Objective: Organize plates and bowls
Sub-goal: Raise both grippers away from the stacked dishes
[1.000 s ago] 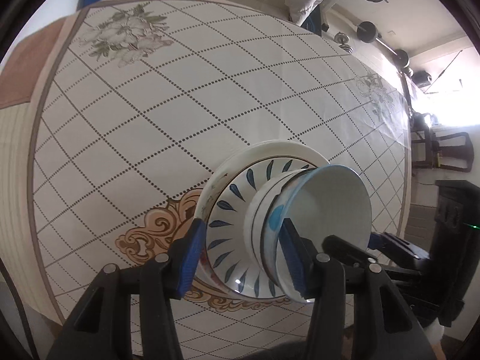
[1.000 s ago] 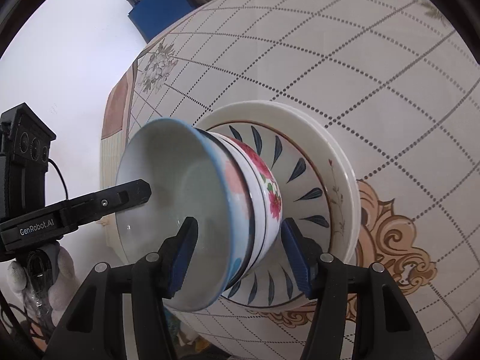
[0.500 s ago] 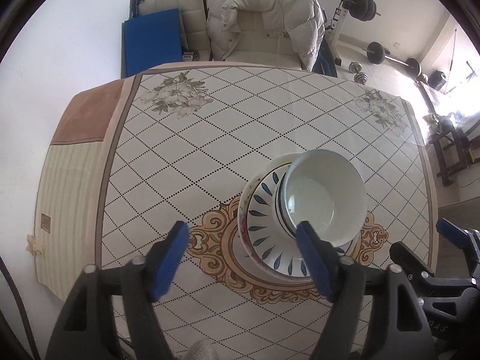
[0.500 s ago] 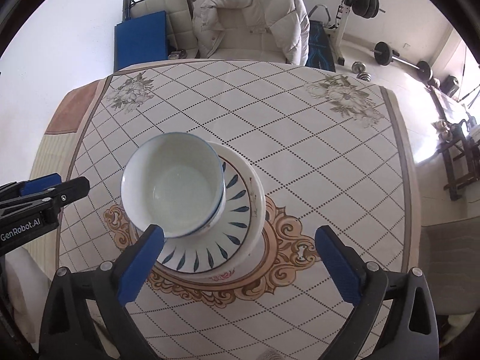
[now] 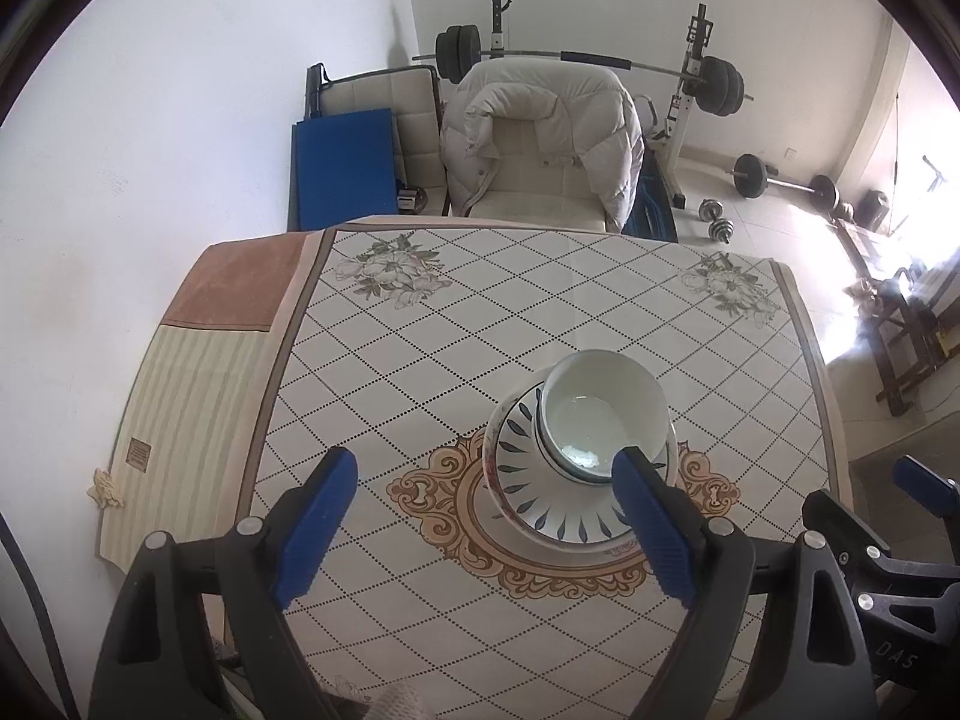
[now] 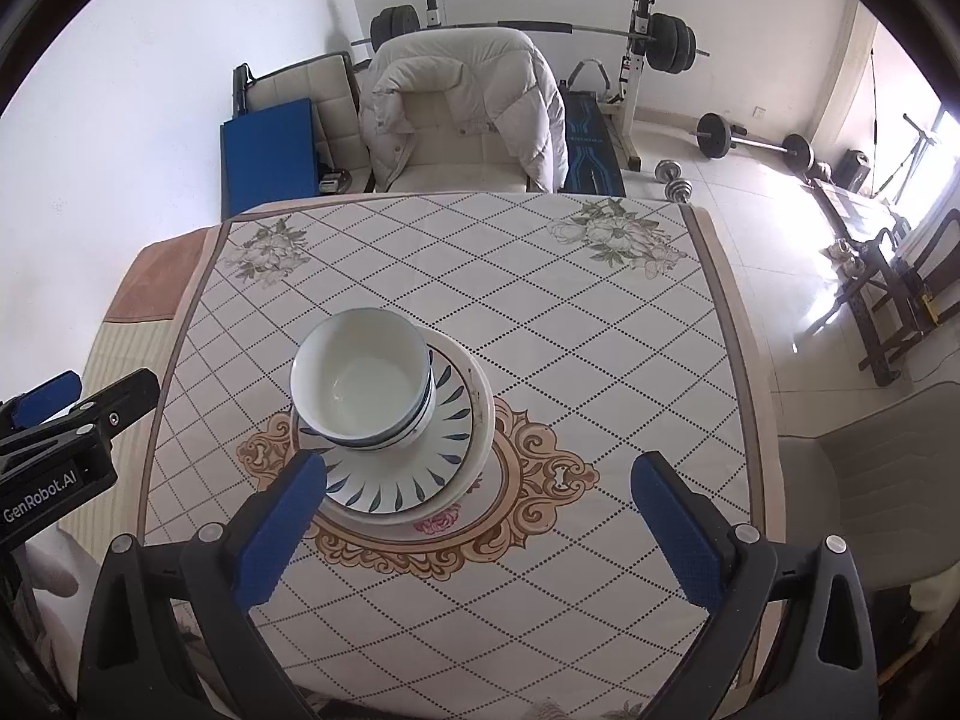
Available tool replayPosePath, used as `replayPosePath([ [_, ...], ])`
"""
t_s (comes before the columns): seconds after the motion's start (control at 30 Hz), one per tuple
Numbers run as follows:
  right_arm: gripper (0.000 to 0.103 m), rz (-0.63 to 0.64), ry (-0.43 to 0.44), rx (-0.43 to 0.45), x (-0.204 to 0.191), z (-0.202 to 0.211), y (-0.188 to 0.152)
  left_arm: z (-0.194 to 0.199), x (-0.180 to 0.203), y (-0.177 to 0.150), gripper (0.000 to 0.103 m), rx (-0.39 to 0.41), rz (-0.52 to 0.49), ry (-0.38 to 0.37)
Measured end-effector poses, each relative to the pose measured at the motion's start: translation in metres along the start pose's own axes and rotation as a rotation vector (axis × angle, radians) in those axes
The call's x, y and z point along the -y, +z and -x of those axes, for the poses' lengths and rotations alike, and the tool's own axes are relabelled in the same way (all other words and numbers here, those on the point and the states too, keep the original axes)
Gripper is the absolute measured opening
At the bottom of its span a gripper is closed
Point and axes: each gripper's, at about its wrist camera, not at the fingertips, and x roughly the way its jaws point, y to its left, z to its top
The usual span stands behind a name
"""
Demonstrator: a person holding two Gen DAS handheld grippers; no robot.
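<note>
Over the worktop's (image 6: 600,324) gold medallion, nested white blue-rimmed bowls (image 6: 360,384) sit on stacked leaf-patterned plates (image 6: 420,480), released. Both claws have lifted away empty: left claw (image 5: 486,528) opening further, right claw (image 6: 480,522) spread wide, so stacking looks done.

Stacked bowls (image 5: 605,414) on plates (image 5: 516,480), table (image 5: 420,360)

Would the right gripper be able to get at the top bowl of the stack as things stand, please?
Probably yes. The right gripper is open and empty above the table, and nothing lies between it and the top bowl; the left gripper sits off to the side.
</note>
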Motion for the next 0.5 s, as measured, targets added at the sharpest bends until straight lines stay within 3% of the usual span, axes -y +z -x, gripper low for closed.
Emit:
replayPosePath([
  [0.23, 0.103, 0.018, 0.021, 0.093, -0.001, 0.065, -0.016, 0.066, 0.006, -0.023, 0.087, 0.082, -0.003, 0.028],
  [0.5, 0.103, 0.054, 0.0, 0.19, -0.005, 0.144, -0.051, 0.128, 0.008, -0.058, 0.087, 0.122, 0.009, 0.06],
])
